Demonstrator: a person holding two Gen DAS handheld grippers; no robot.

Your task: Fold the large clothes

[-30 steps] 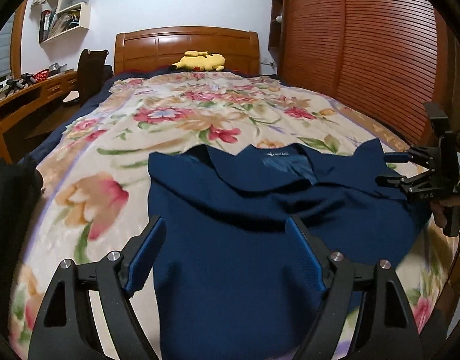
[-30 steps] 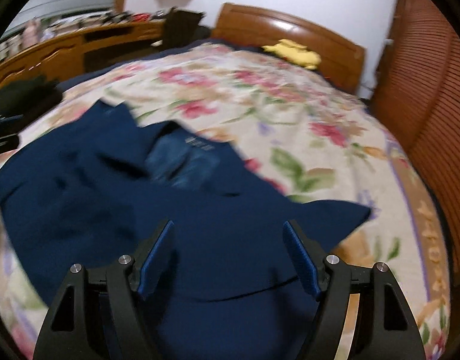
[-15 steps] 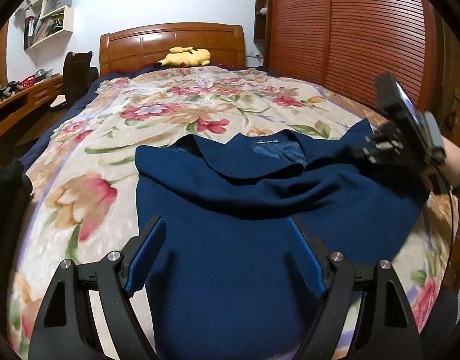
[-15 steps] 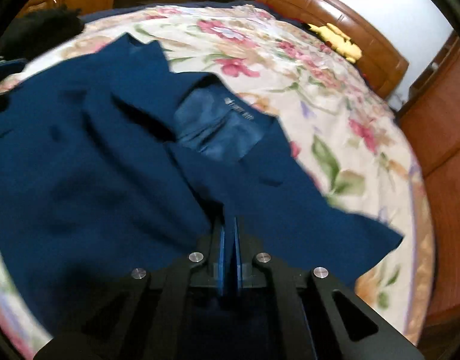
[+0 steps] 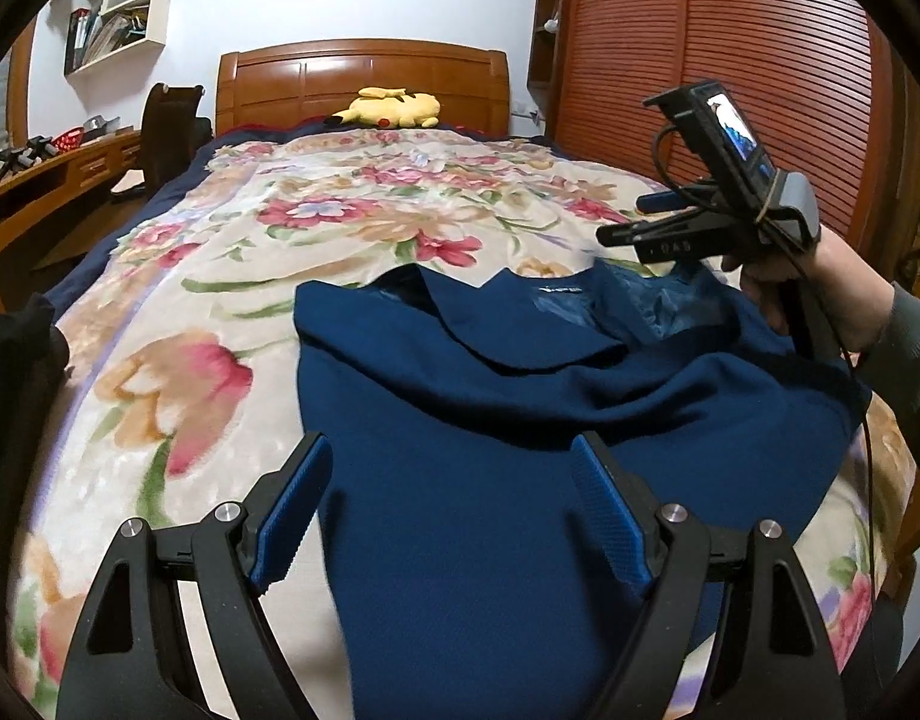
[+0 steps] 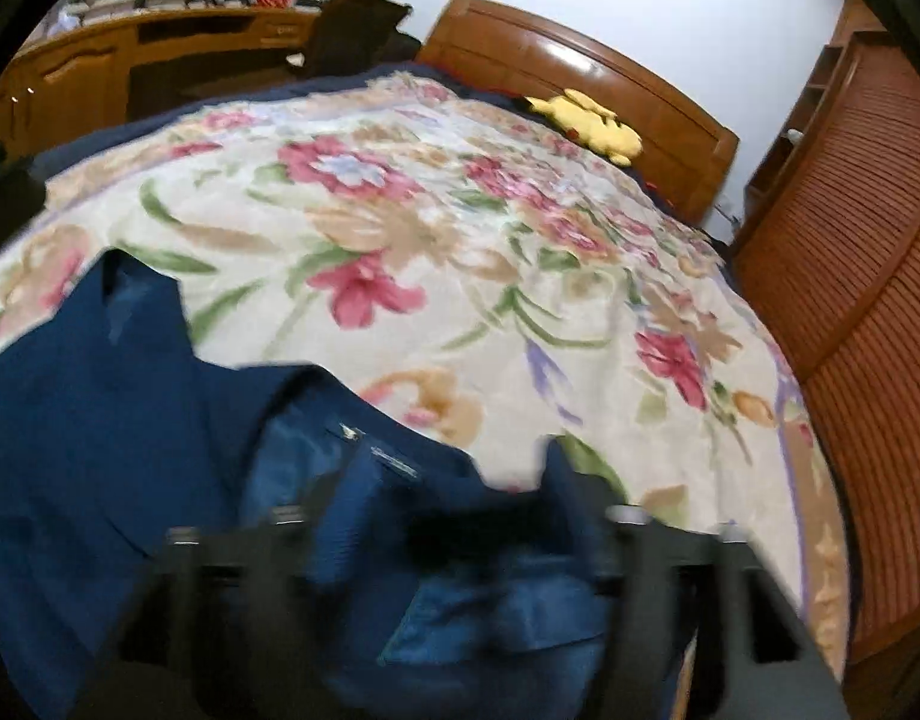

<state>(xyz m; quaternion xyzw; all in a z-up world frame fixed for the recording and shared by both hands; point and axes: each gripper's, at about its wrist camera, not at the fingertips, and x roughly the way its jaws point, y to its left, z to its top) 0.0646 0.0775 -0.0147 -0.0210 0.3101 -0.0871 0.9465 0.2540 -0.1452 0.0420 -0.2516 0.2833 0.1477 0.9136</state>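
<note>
Since the earlier frame the right gripper (image 5: 625, 219) has lifted off the jacket (image 5: 520, 450) and swung out to the jacket's right edge; its jaws, pinched shut half a second back, have just been opening, and nothing shows between them.

Left wrist view: the left gripper (image 5: 453, 516) hangs over the jacket's near part with its jaws wide and nothing in them. The navy jacket lies on the floral bed (image 5: 189, 312), collar and lining toward the headboard (image 5: 363, 84), one side already laid over the middle. The right gripper is held in a hand (image 5: 820, 294) above the collar's right end, clear of the cloth. A yellow plush (image 5: 393, 108) lies by the headboard.

Right wrist view: this one is smeared by motion. The right gripper (image 6: 453, 546) reads as spread, with the blue lining (image 6: 315, 480) below it (whether the tips brush the cloth I cannot tell).

The jacket looks thick, soft and fairly heavy, so it should drape and drag rather than slide; the lining looks slicker. I would pinch through the outer cloth at a shoulder seam or the hem corner, both layers together, not at the lining.
</note>
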